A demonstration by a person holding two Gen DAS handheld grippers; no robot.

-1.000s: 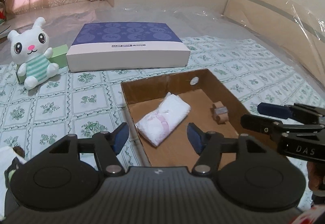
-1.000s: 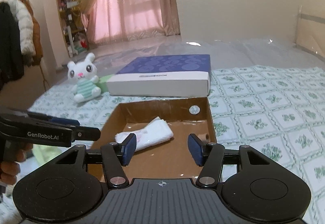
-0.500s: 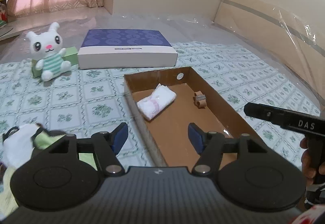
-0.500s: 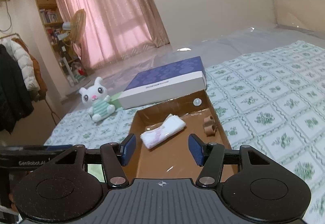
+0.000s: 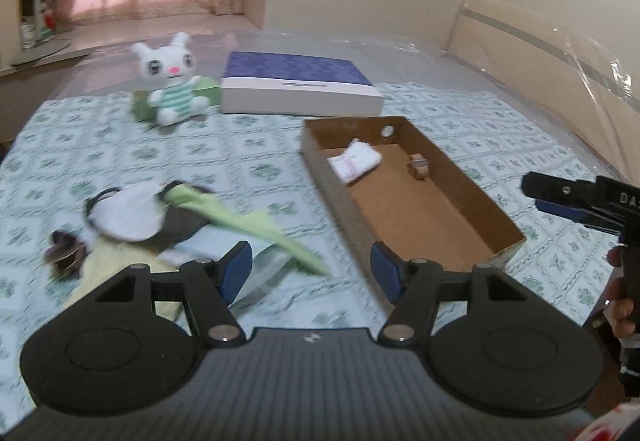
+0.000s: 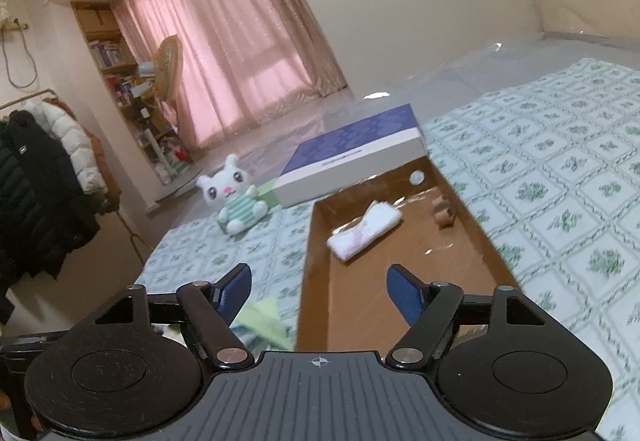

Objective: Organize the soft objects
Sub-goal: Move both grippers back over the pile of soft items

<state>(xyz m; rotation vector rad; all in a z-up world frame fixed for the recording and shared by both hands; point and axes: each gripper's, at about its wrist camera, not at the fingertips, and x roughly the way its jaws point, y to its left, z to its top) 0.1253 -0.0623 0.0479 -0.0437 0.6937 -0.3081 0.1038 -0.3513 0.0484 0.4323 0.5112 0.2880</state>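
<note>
Left gripper (image 5: 311, 268): jaws are standing apart with nothing between the blue pads; it is hanging over the patterned bedspread (image 5: 248, 169) just off the near left corner of the cardboard tray (image 5: 472, 181).
Right gripper (image 6: 316, 291): jaws are standing apart and have just been opening wider, with nothing between them; they are framing the near left wall of the tray.
Pile of soft cloths (image 5: 160, 217): lying on the bedspread left of the tray, apart from it; a white piece, a dark piece and a light green strip are overlapping, blurred.
Folded white cloth (image 5: 354, 162): resting inside the tray, toward its far end.
Small brown item (image 5: 418, 168): sitting inside the tray, right of the folded cloth; too small to tell what it is.
Plush rabbit (image 5: 172, 85): sitting upright beyond the tray, to its far left.
Blue-and-white box (image 5: 300, 89): lying flat just behind the tray's far end.
Person's hand (image 5: 622, 313): gripping the right gripper's handle, right of the tray.
</note>
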